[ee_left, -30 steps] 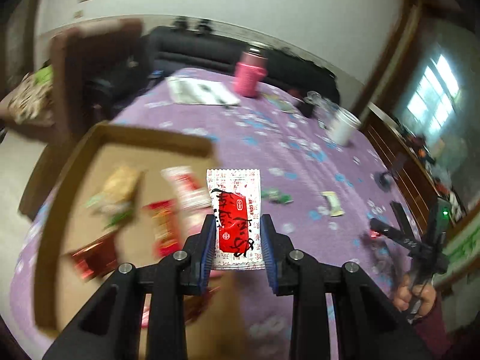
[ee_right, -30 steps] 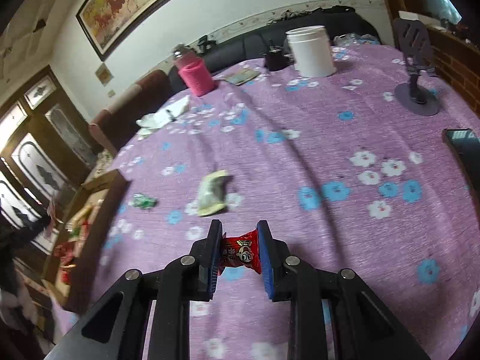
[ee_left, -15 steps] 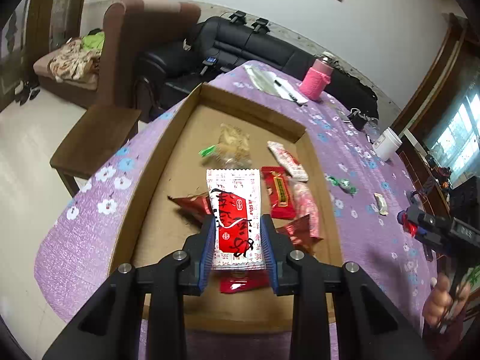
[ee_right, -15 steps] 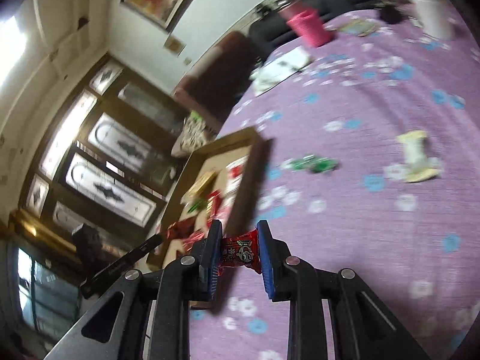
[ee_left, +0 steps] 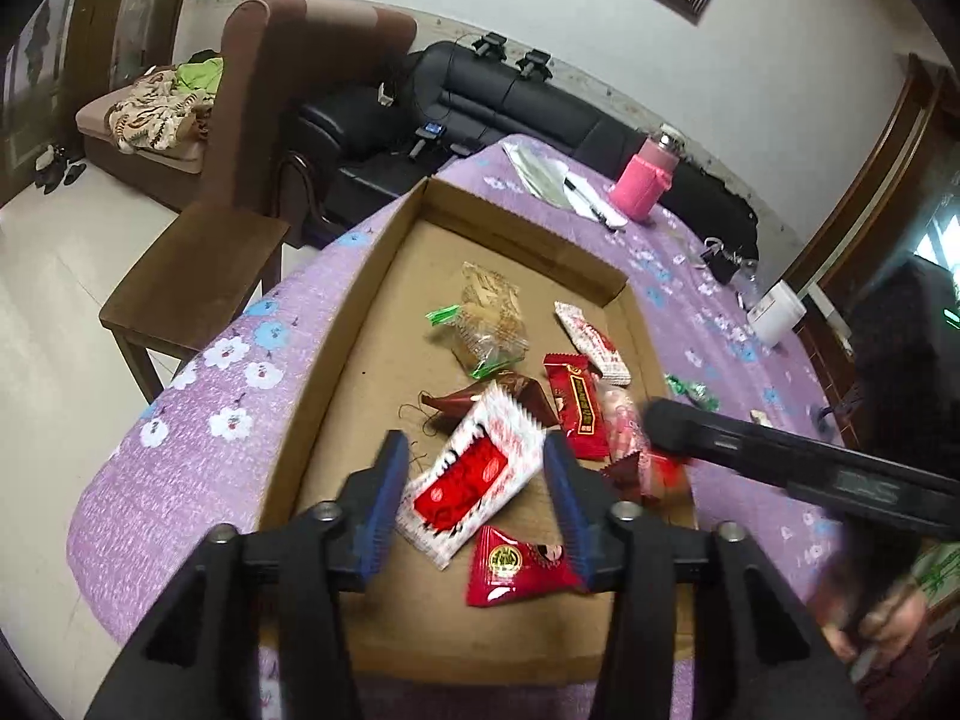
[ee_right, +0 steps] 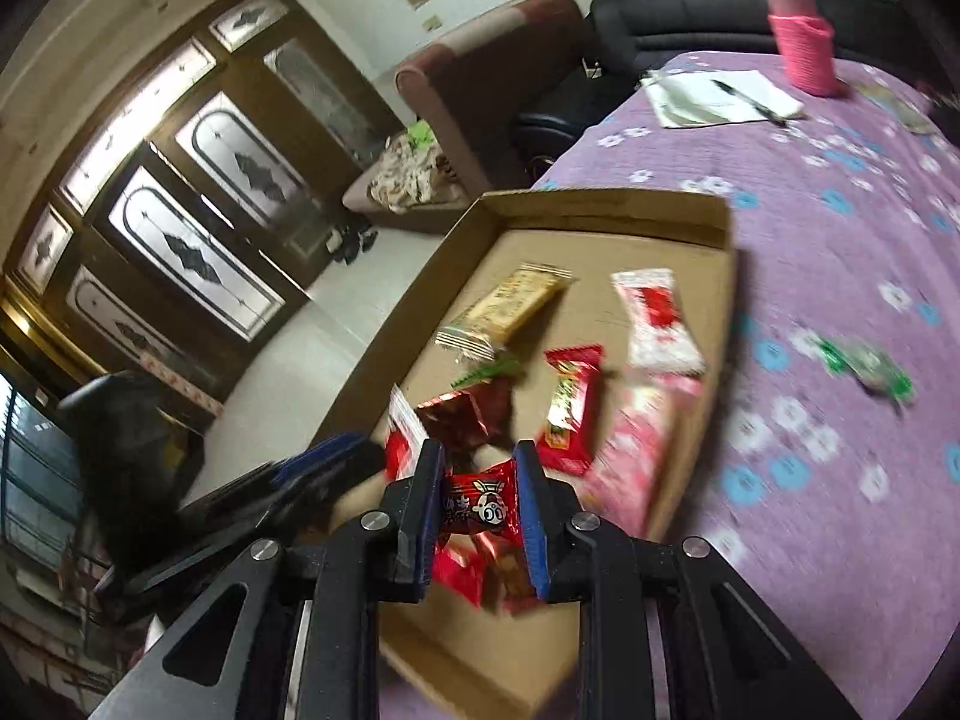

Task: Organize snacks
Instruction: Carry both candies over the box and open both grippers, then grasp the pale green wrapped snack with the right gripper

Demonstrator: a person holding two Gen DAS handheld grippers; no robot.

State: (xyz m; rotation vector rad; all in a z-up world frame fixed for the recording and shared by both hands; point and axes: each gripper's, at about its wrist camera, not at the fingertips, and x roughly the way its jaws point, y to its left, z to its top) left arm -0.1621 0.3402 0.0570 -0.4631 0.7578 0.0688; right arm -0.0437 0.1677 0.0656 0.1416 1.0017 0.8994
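A shallow cardboard tray [ee_left: 336,354] [ee_right: 606,204] on the purple flowered tablecloth holds several snack packets. My left gripper [ee_left: 477,498] is open above the tray's near end; the white-and-red packet [ee_left: 474,480] lies loose and tilted between its fingers. My right gripper [ee_right: 480,510] is shut on a small red candy packet [ee_right: 480,507] and holds it over the tray's near right part. It also shows in the left wrist view [ee_left: 654,420], as a black bar coming in from the right.
A green wrapped candy [ee_left: 693,390] [ee_right: 870,369] and a pale packet [ee_left: 762,417] lie on the cloth right of the tray. A pink bottle [ee_left: 645,180], papers with a pen [ee_right: 720,99], and a white jar [ee_left: 777,312] stand farther back. A wooden chair [ee_left: 198,264] is beside the table.
My left gripper opened and let go of the white-and-red packet, which now lies in the tray. My right gripper carried the red candy left to over the tray.
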